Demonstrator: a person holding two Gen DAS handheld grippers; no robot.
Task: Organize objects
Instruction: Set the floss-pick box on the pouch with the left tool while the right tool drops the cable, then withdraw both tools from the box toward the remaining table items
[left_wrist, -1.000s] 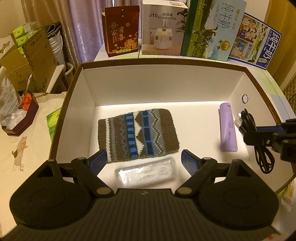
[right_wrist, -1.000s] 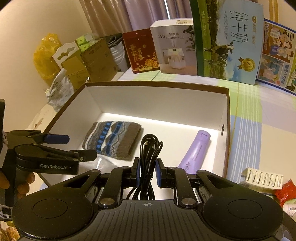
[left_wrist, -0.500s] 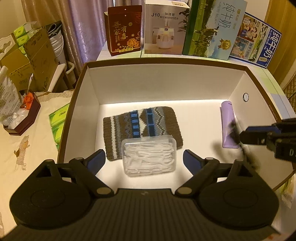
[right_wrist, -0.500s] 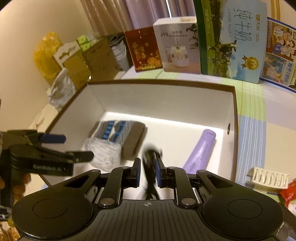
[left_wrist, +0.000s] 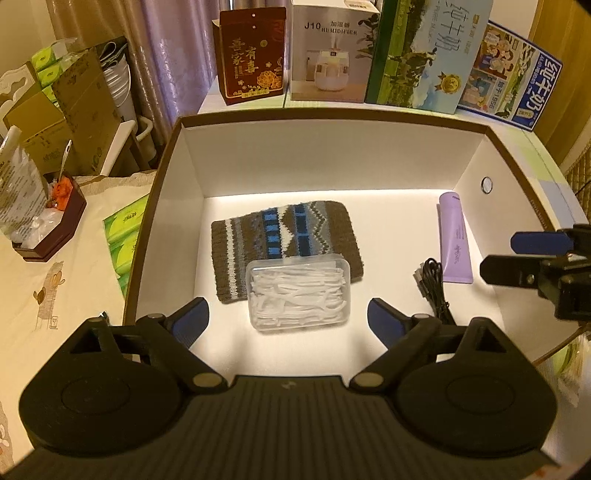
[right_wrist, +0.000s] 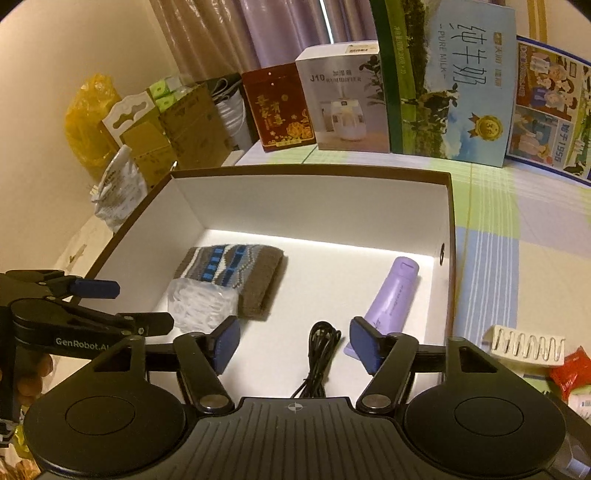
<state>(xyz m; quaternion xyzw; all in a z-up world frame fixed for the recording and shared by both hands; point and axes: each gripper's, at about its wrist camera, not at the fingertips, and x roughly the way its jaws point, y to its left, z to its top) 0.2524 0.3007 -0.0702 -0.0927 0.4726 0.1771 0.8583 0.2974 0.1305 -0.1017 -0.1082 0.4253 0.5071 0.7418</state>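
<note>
left gripper (left_wrist: 288, 314): held spread and empty just near of the floss pick box (left_wrist: 298, 291).
right gripper (right_wrist: 293, 341): held spread and empty above the coiled black cable (right_wrist: 321, 347), which is left lying free on the floor of the storage box (right_wrist: 310, 184).
floss pick box: set in the near-left of the storage box, its far edge propped on the knitted pouch (left_wrist: 282, 240), probably to group the small items.
lavender tube (left_wrist: 455, 238): laid along the right wall, the cable kept just left of it.
outside the box: a white ridged item (right_wrist: 526, 341) and a red packet (right_wrist: 570, 371) are seen on the right, possibly yet to be sorted.
hidden: the cable's near end is cut off by both gripper bodies; print on the tube is too small to be read.
</note>
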